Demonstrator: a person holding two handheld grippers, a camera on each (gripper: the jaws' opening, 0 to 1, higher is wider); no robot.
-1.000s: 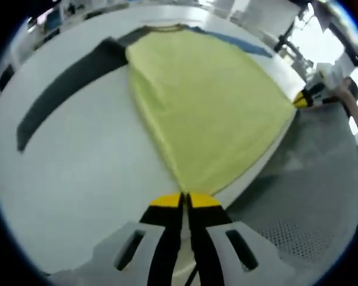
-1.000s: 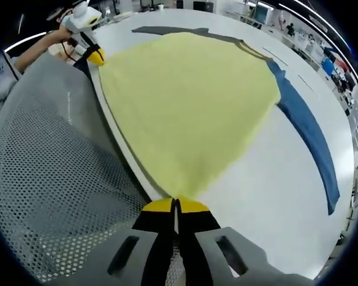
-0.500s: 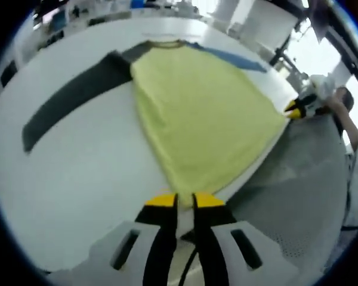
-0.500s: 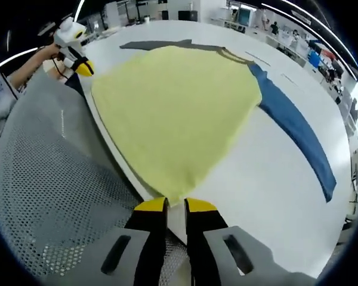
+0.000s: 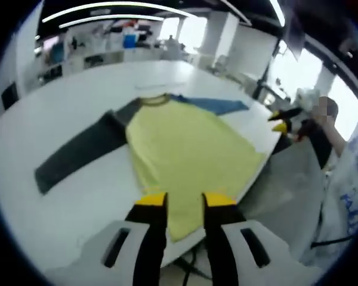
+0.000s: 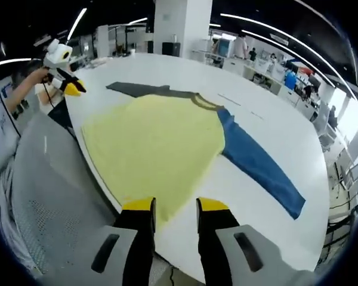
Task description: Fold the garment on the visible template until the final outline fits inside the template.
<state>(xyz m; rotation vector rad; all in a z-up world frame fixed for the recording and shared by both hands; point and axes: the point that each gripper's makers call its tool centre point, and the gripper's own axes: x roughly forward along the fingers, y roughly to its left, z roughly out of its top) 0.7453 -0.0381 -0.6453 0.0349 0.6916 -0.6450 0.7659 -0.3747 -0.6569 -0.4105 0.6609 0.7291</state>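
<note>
Both tools, left tool (image 5: pixel 185 201) and right tool (image 6: pixel 175 206), having released the raglan shirt (image 6: pixel 155 143), are gaping, retreating; next regrasp one sleeve squarely.

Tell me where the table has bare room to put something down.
Bare table lies beyond the blue sleeve toward the far edge, also beyond the collar. In the left gripper view, bare table borders the grey sleeve on both sides. The middle is taken by the yellow shirt, whose hem reaches the near edge.
</note>
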